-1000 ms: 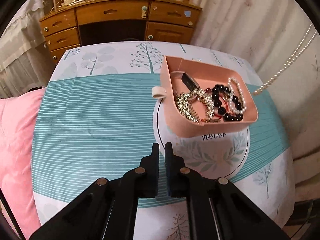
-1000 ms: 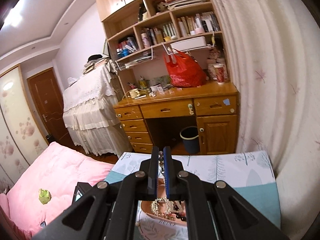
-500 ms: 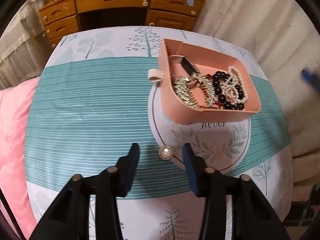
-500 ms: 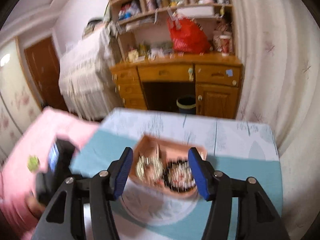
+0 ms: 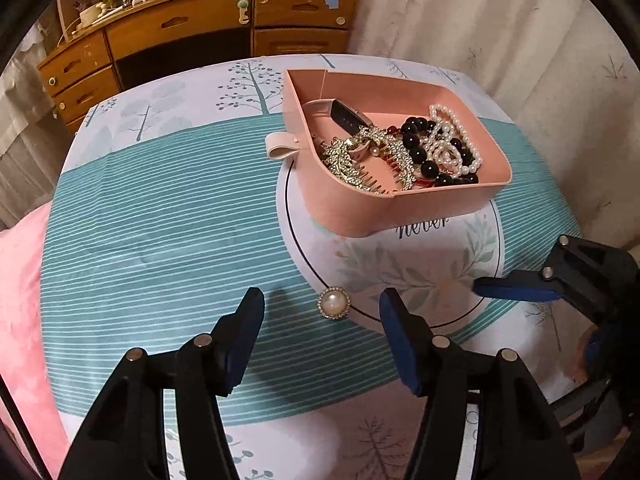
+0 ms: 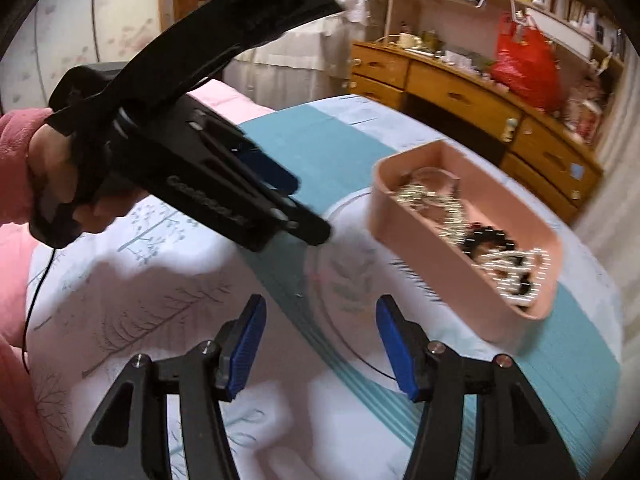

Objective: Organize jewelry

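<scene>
Left wrist: one pearl brooch, one tray; both grippers' jaws just opened, empty.

Wooden desk with drawers — red bag, pink bedding

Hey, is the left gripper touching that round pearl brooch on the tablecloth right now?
Apart. The left wrist view shows the pearl brooch lying on the tablecloth between the open jaws of the left gripper, with bare cloth visible on both sides of it.
</scene>
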`<move>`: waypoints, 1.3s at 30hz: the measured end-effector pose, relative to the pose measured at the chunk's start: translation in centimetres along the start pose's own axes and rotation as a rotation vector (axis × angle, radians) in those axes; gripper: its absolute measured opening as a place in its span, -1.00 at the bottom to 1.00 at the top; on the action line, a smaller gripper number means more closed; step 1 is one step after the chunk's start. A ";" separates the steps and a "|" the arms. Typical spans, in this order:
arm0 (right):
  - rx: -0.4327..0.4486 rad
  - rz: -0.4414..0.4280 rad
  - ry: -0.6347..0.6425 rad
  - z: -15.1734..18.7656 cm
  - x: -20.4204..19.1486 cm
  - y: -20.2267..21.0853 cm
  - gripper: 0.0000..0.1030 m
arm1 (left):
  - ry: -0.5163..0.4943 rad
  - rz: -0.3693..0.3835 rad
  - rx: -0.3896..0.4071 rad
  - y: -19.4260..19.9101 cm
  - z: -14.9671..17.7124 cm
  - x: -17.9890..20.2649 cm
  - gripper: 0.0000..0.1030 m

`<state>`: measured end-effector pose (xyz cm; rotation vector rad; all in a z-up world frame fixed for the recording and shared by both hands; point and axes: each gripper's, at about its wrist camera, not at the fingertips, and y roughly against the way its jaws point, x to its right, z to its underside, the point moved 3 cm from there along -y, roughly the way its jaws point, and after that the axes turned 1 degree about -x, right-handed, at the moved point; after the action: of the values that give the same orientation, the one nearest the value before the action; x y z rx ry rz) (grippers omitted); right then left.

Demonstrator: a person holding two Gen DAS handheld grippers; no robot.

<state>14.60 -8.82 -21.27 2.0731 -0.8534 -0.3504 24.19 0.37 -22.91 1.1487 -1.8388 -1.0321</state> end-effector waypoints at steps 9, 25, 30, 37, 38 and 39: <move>-0.033 -0.002 -0.056 -0.4 -0.1 -2.3 -0.10 | -0.018 0.009 0.011 -0.8 -0.1 -0.3 -0.04; -0.022 0.025 -0.073 -0.8 0.5 -3.0 -0.61 | -0.095 -0.050 0.051 -0.6 0.5 0.5 -0.68; -0.030 0.028 -0.087 -0.8 0.5 -2.9 -0.61 | -0.106 -0.070 0.057 -0.6 0.6 0.8 -0.70; -0.044 0.008 -0.145 -0.6 1.2 -2.6 -0.84 | -0.099 -0.085 0.076 -0.5 1.0 1.0 -0.71; -0.043 0.009 -0.155 -0.5 1.4 -2.6 -0.84 | -0.093 -0.084 0.078 -0.5 1.0 1.0 -0.71; -0.044 0.010 -0.158 -0.4 1.5 -2.5 -0.84 | -0.087 -0.082 0.079 -0.5 1.0 1.0 -0.71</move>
<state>17.06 -8.54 -22.94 2.0199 -0.9413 -0.5285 23.18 -0.43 -23.59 1.2524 -1.9301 -1.0791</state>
